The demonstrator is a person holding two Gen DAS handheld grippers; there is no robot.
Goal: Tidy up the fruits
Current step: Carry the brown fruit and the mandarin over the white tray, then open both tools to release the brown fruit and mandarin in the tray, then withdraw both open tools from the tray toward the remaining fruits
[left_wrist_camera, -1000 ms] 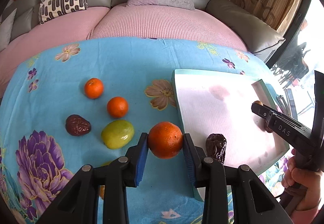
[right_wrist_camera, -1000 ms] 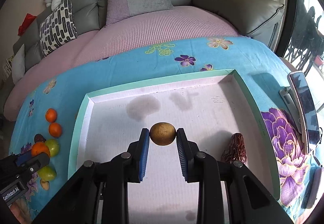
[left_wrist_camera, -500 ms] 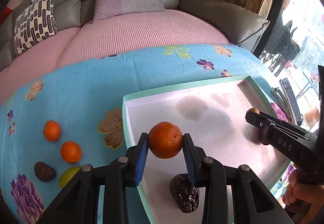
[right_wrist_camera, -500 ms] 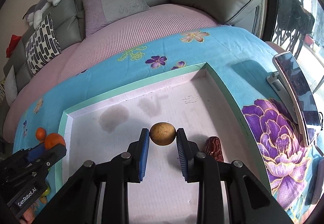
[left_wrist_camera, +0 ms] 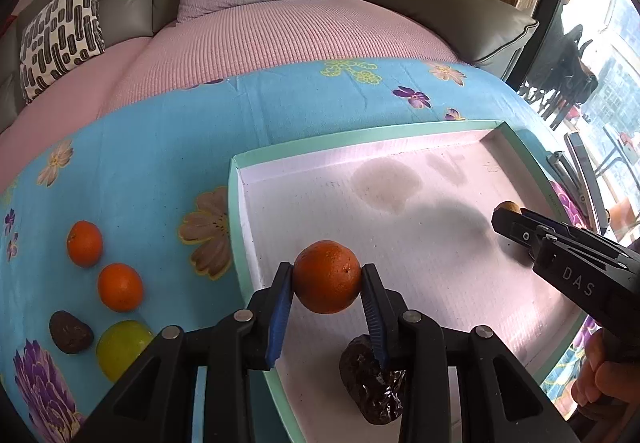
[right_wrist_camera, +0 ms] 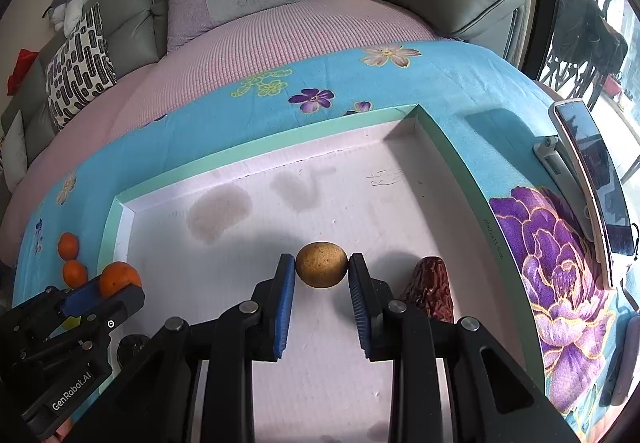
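My left gripper [left_wrist_camera: 327,277] is shut on an orange [left_wrist_camera: 327,275], held above the left part of the green-rimmed white tray [left_wrist_camera: 236,227]. A dark dried fruit [left_wrist_camera: 370,383] lies in the tray just under its right finger. My right gripper [right_wrist_camera: 322,270] is shut on a small tan round fruit [right_wrist_camera: 321,263] over the tray's [right_wrist_camera: 452,159] right half, with a reddish date [right_wrist_camera: 430,289] beside it. On the blue cloth left of the tray lie two small oranges [left_wrist_camera: 84,243] [left_wrist_camera: 120,286], a dark dried fruit [left_wrist_camera: 70,331] and a green fruit [left_wrist_camera: 122,349].
A blue flowered cloth [left_wrist_camera: 160,147] covers the table. A phone on a stand [right_wrist_camera: 588,179] stands right of the tray. Behind the table is a pink-covered sofa [left_wrist_camera: 260,39] with cushions. A person's hand [left_wrist_camera: 608,375] holds the right gripper handle.
Both grippers have moved right over the tray with their fruits still held. The left one with its orange now hangs inside the tray's left edge; the right one nears the far right corner.
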